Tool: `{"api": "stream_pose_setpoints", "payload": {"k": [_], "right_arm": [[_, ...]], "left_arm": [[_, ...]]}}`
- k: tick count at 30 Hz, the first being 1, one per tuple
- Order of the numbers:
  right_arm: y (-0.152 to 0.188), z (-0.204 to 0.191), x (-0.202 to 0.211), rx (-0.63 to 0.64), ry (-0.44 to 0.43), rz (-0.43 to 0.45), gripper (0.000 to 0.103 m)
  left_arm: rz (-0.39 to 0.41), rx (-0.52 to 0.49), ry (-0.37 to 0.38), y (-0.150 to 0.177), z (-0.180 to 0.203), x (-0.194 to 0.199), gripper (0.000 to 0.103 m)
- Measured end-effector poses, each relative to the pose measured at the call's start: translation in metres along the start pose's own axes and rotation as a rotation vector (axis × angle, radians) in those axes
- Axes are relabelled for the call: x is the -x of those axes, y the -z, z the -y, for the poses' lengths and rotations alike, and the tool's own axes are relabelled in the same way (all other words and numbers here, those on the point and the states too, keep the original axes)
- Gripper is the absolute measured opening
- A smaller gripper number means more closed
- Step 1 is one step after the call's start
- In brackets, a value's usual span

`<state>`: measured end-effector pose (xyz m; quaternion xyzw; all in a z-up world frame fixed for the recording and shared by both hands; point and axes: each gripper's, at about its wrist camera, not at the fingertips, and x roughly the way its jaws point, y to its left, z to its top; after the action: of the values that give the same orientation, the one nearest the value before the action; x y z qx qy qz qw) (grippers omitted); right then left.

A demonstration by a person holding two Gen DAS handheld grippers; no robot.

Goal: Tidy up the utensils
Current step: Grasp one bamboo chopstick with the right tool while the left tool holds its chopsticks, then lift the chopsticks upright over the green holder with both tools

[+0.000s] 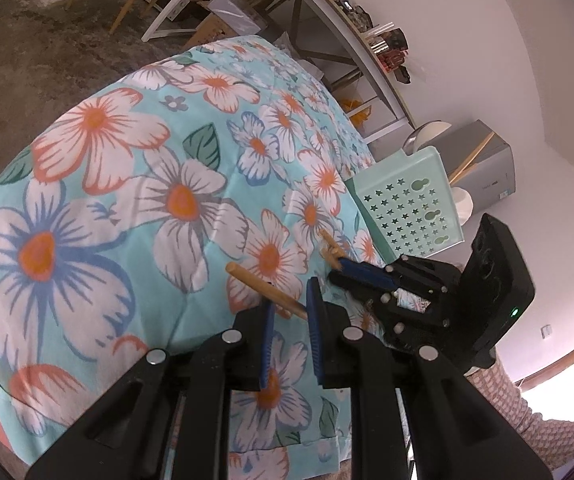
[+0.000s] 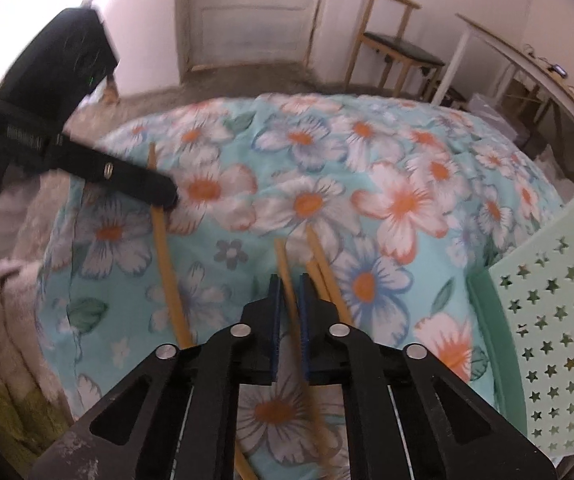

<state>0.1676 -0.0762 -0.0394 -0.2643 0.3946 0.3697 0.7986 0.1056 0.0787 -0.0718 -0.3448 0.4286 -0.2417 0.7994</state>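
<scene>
A wooden chopstick (image 1: 255, 282) crosses between the blue pads of my left gripper (image 1: 291, 305), which is shut on it above the floral cloth (image 1: 127, 200). In the right wrist view that left gripper (image 2: 165, 196) reaches in from the left, gripping a long chopstick (image 2: 163, 248). My right gripper (image 2: 290, 282) points down at the cloth (image 2: 367, 152), shut on a single chopstick (image 2: 283, 254). Two more chopsticks (image 2: 319, 252) lie just right of it. The left wrist view shows the right gripper (image 1: 341, 266) low over the cloth, with wooden ends (image 1: 329, 246) sticking out of it.
A mint-green basket (image 1: 411, 200) with star holes stands at the cloth's right edge (image 2: 547, 320). Behind it are a grey cabinet (image 1: 483, 160) and white bowls (image 1: 427, 132). A wooden chair (image 2: 391, 52) and a white desk (image 2: 507, 60) stand beyond the bed.
</scene>
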Motion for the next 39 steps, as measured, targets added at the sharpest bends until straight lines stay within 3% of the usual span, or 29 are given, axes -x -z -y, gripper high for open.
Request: {"api": "stream_pose_setpoints", "payload": {"k": [6,12,20,28,32,36,39], "right_arm": [[0.003,0.033,0.061,-0.195,0.076,0.18,0.004],[0.034,0.054,0.136,-0.413,0.205,0.365,0.004],[0.08,0.053,0.19,-0.627,0.383,0.498,0.004],[0.108,0.052,0.213,-0.739,0.404,0.612,0.004],[0.113,0.051,0.218,-0.752,0.403,0.637,0.004],[0.115,0.051,0.218,-0.757,0.396,0.648,0.004],[0.119,0.053,0.218,-0.764,0.386,0.656,0.004]], "left_arm": [[0.035,-0.063,-0.021,0.0,0.019,0.007,0.015],[0.104,-0.195,-0.063,0.0,0.054,0.018,0.015],[0.195,-0.369,-0.075,0.002,0.106,0.036,0.011],[0.245,-0.454,0.0,-0.014,0.155,0.051,0.006],[0.298,-0.5,0.041,-0.032,0.184,0.062,0.006],[0.363,-0.521,0.143,-0.057,0.22,0.071,0.006],[0.431,-0.57,0.176,-0.073,0.251,0.07,0.006]]}}
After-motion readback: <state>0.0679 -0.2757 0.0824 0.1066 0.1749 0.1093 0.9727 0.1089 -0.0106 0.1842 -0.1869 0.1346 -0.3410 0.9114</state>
